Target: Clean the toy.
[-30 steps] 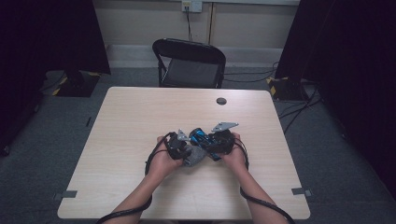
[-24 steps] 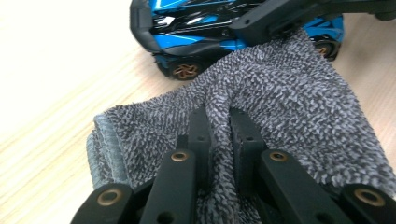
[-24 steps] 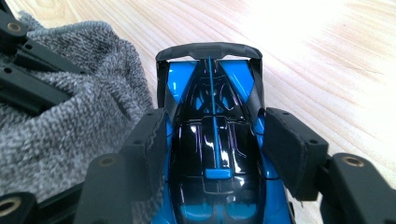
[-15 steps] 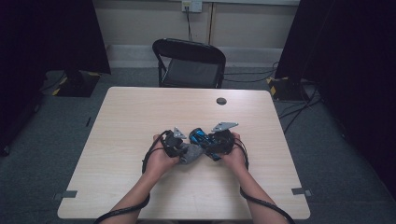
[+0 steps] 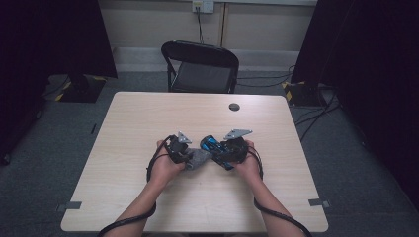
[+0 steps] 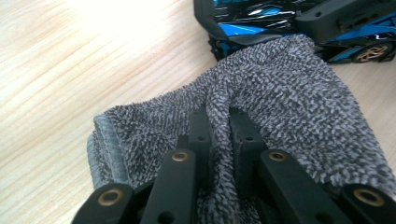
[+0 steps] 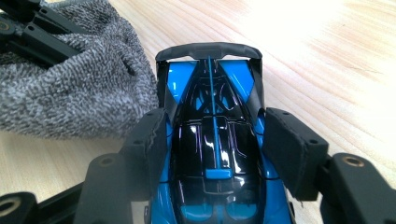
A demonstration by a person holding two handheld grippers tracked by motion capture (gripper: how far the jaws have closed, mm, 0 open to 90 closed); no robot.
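Note:
A blue and black toy car [image 7: 212, 140] sits between the jaws of my right gripper [image 7: 215, 140], which is shut on its sides; its rear wing points away from the camera. A grey terry cloth [image 6: 261, 102] is bunched in my left gripper [image 6: 219, 135], whose jaws are shut on a fold of it. The cloth [image 7: 70, 93] lies against the car's side [image 6: 261, 23]. In the high view both grippers meet at the table's middle, the left gripper [image 5: 185, 154] with the cloth [image 5: 197, 158] beside the right gripper [image 5: 217, 150] and the car [image 5: 211, 144].
The light wooden table [image 5: 148, 118] has a small dark round cap [image 5: 234, 106] near its far edge. A black folding chair [image 5: 200, 66] stands behind the table. Cables trail from both grippers off the near edge.
The left hand and the cloth have shifted slightly against the car. The right hand has stayed still with the car.

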